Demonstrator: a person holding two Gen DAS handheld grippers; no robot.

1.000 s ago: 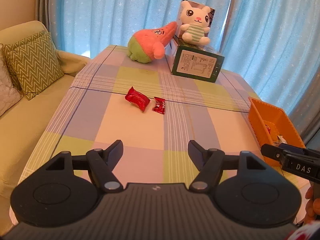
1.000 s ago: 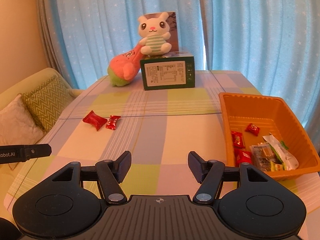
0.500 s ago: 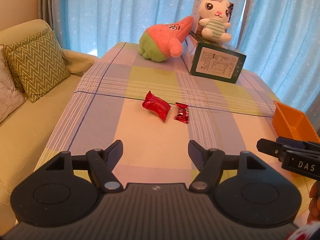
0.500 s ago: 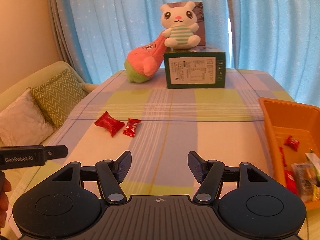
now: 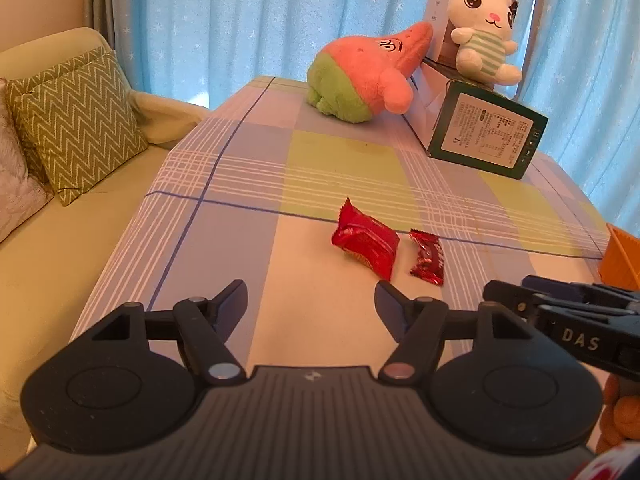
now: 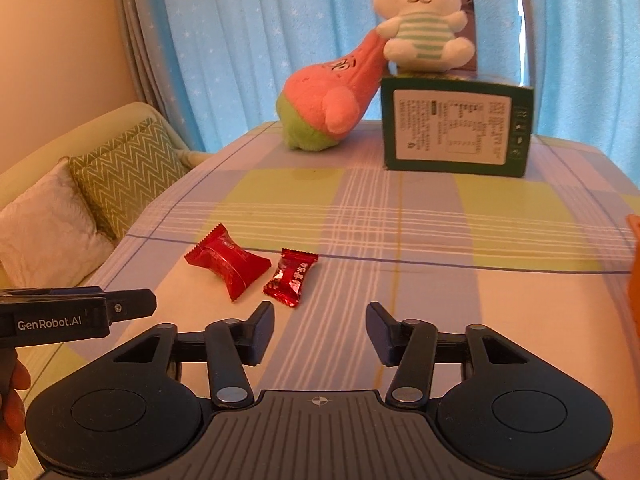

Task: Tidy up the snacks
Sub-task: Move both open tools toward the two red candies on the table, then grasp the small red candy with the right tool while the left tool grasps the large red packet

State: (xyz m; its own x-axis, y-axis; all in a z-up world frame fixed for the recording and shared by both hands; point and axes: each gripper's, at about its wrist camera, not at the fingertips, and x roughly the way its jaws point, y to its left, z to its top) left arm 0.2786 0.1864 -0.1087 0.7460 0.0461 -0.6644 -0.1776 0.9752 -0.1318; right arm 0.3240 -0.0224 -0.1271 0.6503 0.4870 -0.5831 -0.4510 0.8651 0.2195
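Observation:
Two red snack packets lie side by side on the checked tablecloth: a larger red packet (image 5: pixel 366 242) (image 6: pixel 228 263) and a smaller dark red candy (image 5: pixel 428 257) (image 6: pixel 291 277) to its right. My left gripper (image 5: pixel 311 300) is open and empty, just short of the larger packet. My right gripper (image 6: pixel 320 326) is open and empty, just short of the small candy, which sits ahead of its left finger. The orange basket (image 5: pixel 624 254) shows only as an edge at the right, also in the right wrist view (image 6: pixel 634 256).
A green box (image 5: pixel 486 136) (image 6: pixel 456 126) with a white bunny plush (image 5: pixel 482 40) (image 6: pixel 420 20) on top and a pink-green plush (image 5: pixel 360 76) (image 6: pixel 324 108) stand at the table's far side. A sofa with cushions (image 5: pixel 76 120) lies along the left.
Both grippers have moved forward and left toward the two red packets, which now appear larger and closer. The orange basket has slid almost out of both views. Both stay open.

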